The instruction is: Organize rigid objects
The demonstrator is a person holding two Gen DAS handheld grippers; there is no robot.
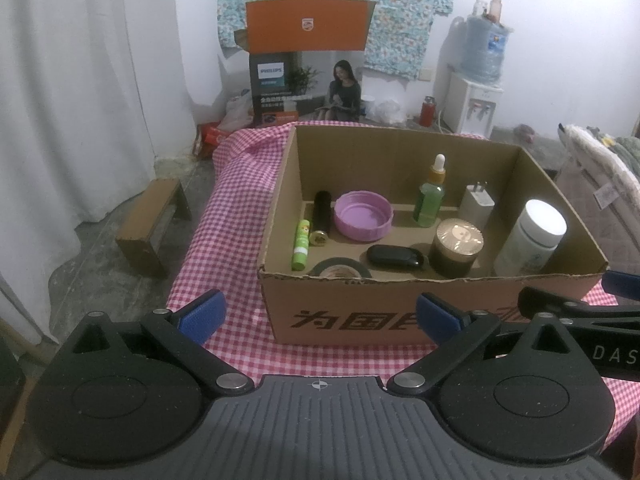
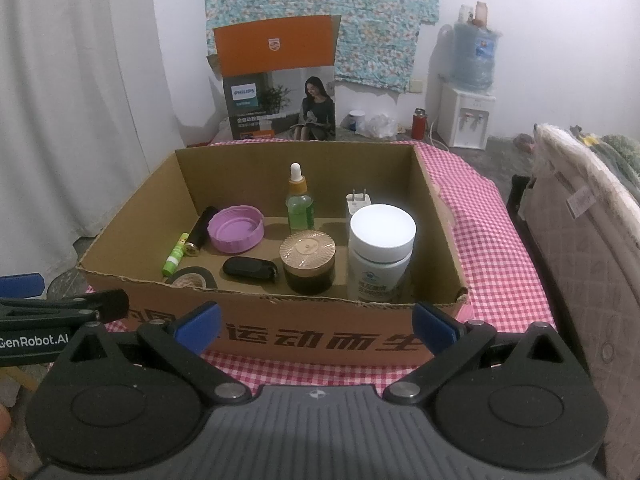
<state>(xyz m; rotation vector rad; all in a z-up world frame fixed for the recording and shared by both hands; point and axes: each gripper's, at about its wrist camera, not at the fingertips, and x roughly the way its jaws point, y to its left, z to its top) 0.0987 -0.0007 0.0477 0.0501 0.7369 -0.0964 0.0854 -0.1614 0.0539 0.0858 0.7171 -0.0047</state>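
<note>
Left gripper (image 1: 320, 316): jaws spread wide, empty, poised just short of the box's near wall, toward its left end.
Right gripper (image 2: 316, 322): jaws spread wide, empty, level with the same wall, beside the left gripper.
Cardboard box (image 2: 280, 332): open-topped, on a table under a red-checked cloth (image 2: 500, 264).
Box, left side: green tube (image 1: 301, 244) and black cylinder (image 1: 321, 218) lying side by side; purple lid (image 1: 363, 218) beside them.
Box, near wall: tape roll (image 1: 340, 269), black key fob (image 1: 394, 257), gold-lidded jar (image 1: 456, 246).
Box, right corner: white bottle (image 2: 380, 252) upright.
Box, back: green dropper bottle (image 2: 299, 200) and white charger (image 2: 359, 203) standing.
</note>
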